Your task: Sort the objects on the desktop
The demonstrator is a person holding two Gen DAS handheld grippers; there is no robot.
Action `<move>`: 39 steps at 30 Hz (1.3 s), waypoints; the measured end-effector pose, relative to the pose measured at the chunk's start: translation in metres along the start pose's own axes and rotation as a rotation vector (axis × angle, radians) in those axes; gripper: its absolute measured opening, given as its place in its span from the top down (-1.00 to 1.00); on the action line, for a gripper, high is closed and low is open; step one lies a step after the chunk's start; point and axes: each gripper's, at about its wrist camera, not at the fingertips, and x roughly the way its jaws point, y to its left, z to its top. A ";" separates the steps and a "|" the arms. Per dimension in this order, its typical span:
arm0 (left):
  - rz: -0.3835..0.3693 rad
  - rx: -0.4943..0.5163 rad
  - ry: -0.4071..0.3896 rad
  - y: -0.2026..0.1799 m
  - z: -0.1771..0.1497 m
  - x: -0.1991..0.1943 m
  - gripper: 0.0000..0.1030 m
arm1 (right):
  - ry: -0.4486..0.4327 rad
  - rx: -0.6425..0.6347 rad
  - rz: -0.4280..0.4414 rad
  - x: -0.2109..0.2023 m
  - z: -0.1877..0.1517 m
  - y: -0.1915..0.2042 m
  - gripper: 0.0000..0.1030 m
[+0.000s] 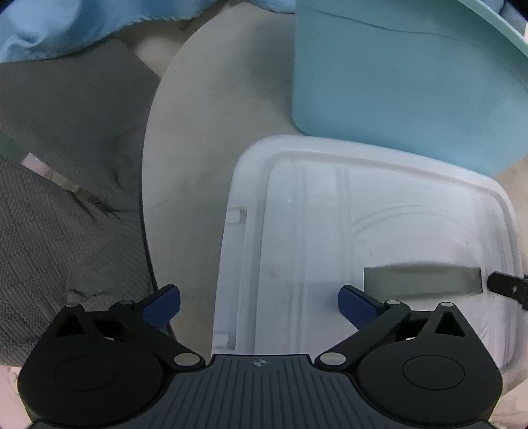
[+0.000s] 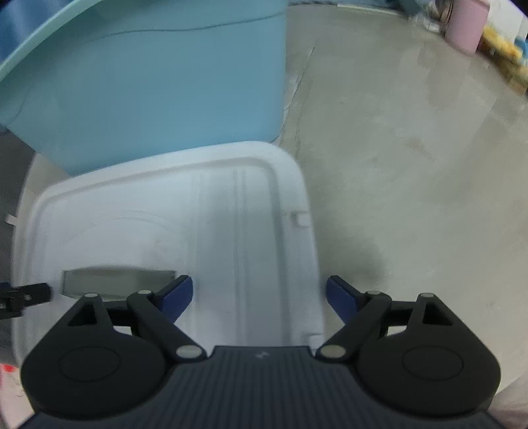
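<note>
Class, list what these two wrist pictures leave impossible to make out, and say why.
- Contents of the white plastic lidded box: both views, its lid hides them.
- Inside of the light blue plastic bin: both views, top edge crops it.
- Pink container and clutter: right wrist view, blurred, small.

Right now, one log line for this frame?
left gripper open | right gripper open | both over white lid | teal bin behind | nothing held
</note>
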 end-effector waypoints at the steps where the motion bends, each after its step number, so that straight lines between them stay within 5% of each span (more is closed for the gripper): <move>1: -0.009 -0.015 0.007 0.002 0.000 0.001 -1.00 | 0.003 -0.003 0.006 0.000 0.000 0.000 -0.72; 11: 0.020 -0.018 -0.003 -0.011 -0.012 -0.005 -1.00 | 0.022 -0.004 0.008 -0.008 -0.009 0.002 -0.73; 16: -0.056 0.037 0.022 -0.027 -0.029 -0.011 -1.00 | 0.025 -0.037 0.010 -0.019 -0.020 0.004 -0.72; 26: -0.055 0.044 0.053 -0.041 -0.056 -0.019 -1.00 | 0.029 -0.028 0.012 -0.025 -0.037 0.003 -0.72; 39: -0.064 0.059 0.082 -0.017 -0.082 -0.031 -1.00 | 0.060 -0.018 0.018 -0.042 -0.068 -0.004 -0.72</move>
